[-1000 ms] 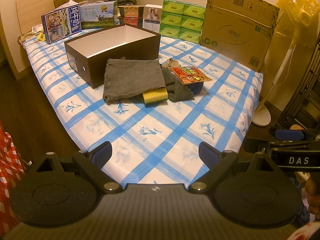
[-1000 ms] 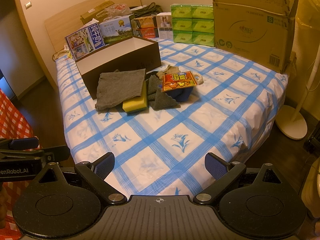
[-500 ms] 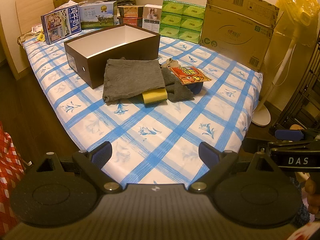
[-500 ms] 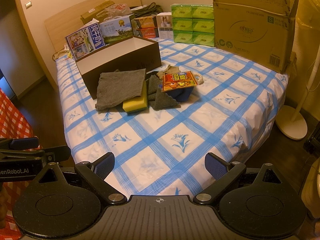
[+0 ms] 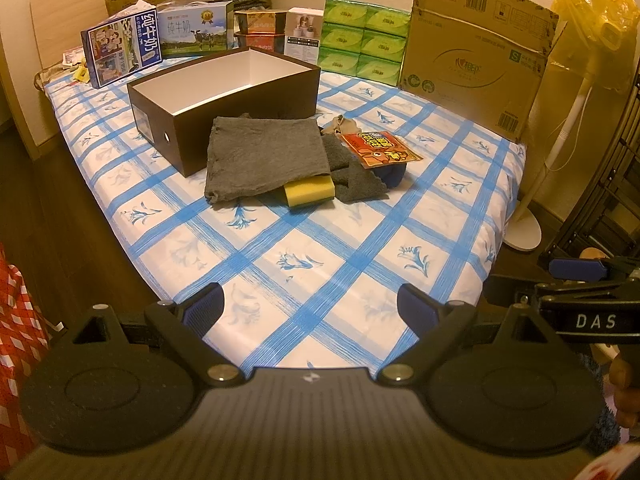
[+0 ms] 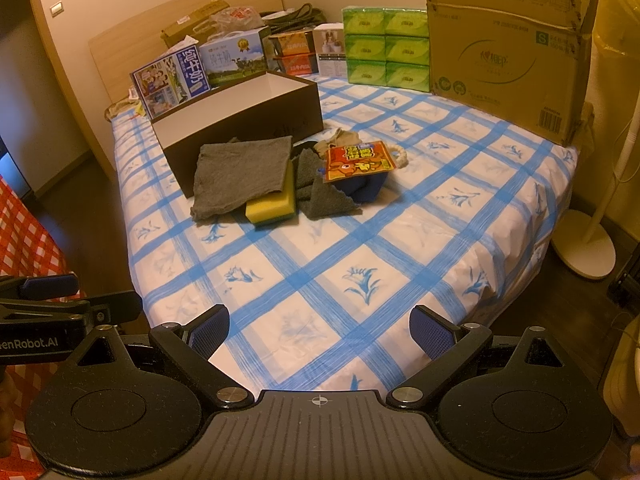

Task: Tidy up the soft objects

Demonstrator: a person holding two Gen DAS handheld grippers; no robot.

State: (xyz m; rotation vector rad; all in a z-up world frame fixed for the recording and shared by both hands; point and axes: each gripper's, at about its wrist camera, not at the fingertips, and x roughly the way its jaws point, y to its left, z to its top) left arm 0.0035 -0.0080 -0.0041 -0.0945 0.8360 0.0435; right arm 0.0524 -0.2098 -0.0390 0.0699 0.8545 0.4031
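Bed sheet (image 5: 320, 240) white/blue check; cloth (image 5: 264, 160) grey; sponge (image 5: 310, 192) yellow; box (image 5: 200, 136) brown, white inside; packet (image 5: 380, 148) red/orange.

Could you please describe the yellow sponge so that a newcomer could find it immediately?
On the blue-checked bed, look just in front of the open brown box. The sponge pokes out from under the grey cloth: the only bright yellow block in that pile.

**Clutter at the far end of your bed**

You face a bed (image 5: 320, 264) under a blue-checked sheet. Along its far edge you have two milk cartons (image 5: 122, 50), a stack of green tissue packs (image 5: 362, 42) and a tall cardboard box (image 5: 476, 60), which stands just beside the packs. To your right, a white fan stand (image 5: 528, 216) rests on the dark floor (image 5: 48, 220).
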